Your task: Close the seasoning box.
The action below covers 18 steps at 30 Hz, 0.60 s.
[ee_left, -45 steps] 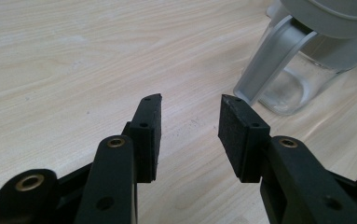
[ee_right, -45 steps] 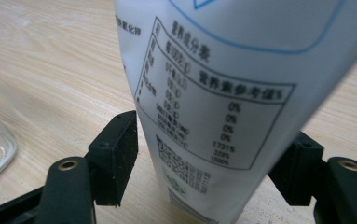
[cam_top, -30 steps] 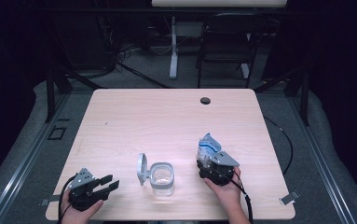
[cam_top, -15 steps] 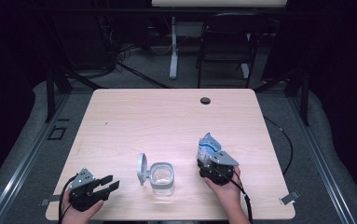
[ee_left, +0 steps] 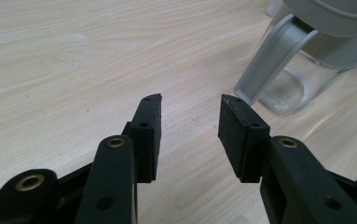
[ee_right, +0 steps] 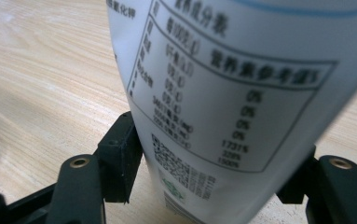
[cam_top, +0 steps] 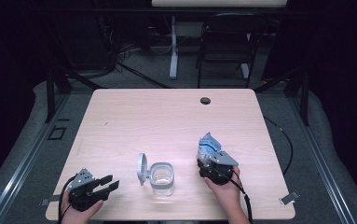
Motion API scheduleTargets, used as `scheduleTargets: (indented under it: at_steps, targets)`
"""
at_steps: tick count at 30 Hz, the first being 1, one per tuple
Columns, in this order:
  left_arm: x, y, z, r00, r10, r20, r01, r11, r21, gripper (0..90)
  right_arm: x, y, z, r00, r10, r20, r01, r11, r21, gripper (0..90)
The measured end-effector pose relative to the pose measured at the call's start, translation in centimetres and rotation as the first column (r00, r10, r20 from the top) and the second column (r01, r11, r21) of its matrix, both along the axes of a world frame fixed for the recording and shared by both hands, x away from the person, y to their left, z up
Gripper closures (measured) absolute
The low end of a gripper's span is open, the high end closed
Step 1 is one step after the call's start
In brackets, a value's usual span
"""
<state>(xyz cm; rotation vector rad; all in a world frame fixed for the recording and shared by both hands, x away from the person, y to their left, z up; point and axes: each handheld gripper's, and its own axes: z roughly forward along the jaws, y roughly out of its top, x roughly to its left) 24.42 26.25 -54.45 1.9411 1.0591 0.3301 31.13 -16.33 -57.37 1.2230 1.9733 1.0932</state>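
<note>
A clear container (cam_top: 161, 178) stands near the table's front edge, its grey flip lid (cam_top: 141, 167) swung open to its left. My left gripper (cam_top: 111, 182) rests at the front left corner, open and with nothing in it. In the left gripper view its jaws (ee_left: 190, 100) point at bare wood, with the container (ee_left: 302, 70) and lid (ee_left: 278, 60) ahead to the right. My right gripper (cam_top: 207, 159) sits right of the container, shut on a white and blue pouch (cam_top: 208, 143) held upright. In the right gripper view the printed pouch (ee_right: 232, 70) fills the gap between the pads (ee_right: 120, 149).
The light wooden table (cam_top: 167, 121) has a small black grommet (cam_top: 205, 100) near its far edge. A chair (cam_top: 227, 42) and a desk leg stand beyond the table. A cable (cam_top: 285, 140) loops on the floor at the right.
</note>
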Motion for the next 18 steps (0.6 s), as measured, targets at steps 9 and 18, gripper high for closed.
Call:
scheduleTargets:
  at_steps: [9, 18]
  targets:
    - [0.03, 0.11, 0.01, 1.0000, 0.003, 0.002, -0.003, 1.0000, -0.004, 60.1, 0.10, 0.08, -0.15, 1.0000, -0.007, 0.002, 0.007, 1.000, 0.006, 36.9]
    - [0.06, 0.20, 0.02, 1.0000, 0.005, -0.002, -0.005, 1.0000, -0.003, 60.1, 0.11, 0.05, -0.08, 1.0000, -0.001, -0.002, 0.001, 1.000, 0.002, 38.4]
